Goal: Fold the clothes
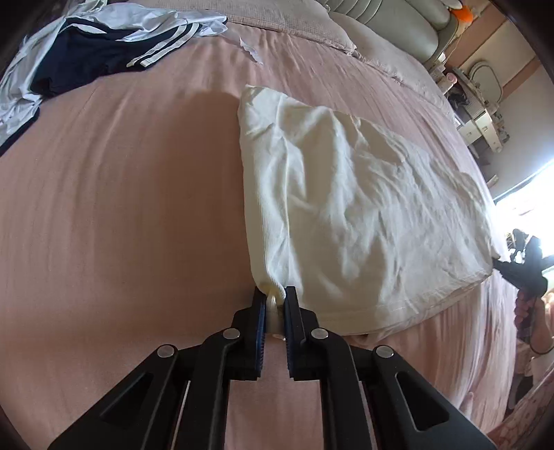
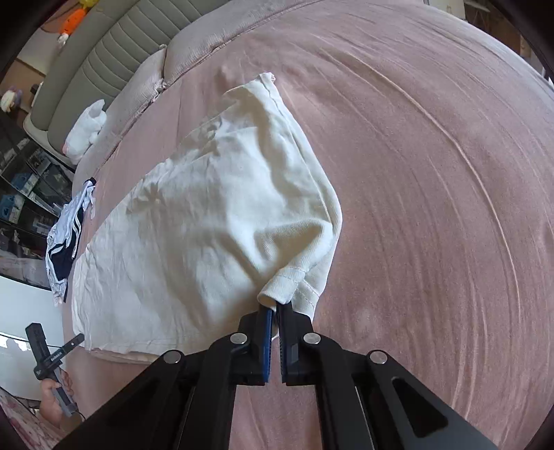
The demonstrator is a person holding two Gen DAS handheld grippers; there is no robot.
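A cream white garment [image 1: 353, 214] lies spread and wrinkled on the pink bed [image 1: 121, 207]. My left gripper [image 1: 275, 297] is shut on its near left corner. In the right wrist view the same garment [image 2: 207, 225] lies across the bed [image 2: 432, 173], and my right gripper [image 2: 273, 306] is shut on a ribbed hem corner at its near right. The right gripper also shows at the garment's far right corner in the left wrist view [image 1: 519, 266]. The left gripper shows at lower left in the right wrist view [image 2: 52, 356], held by a hand.
A pile of navy and white striped clothes [image 1: 104, 45] lies at the bed's far left, also seen in the right wrist view [image 2: 65, 242]. Pillows [image 1: 311, 20] and a padded headboard [image 2: 104, 59] stand at the bed's head. Shelves [image 2: 24, 194] and furniture [image 1: 484, 114] flank the bed.
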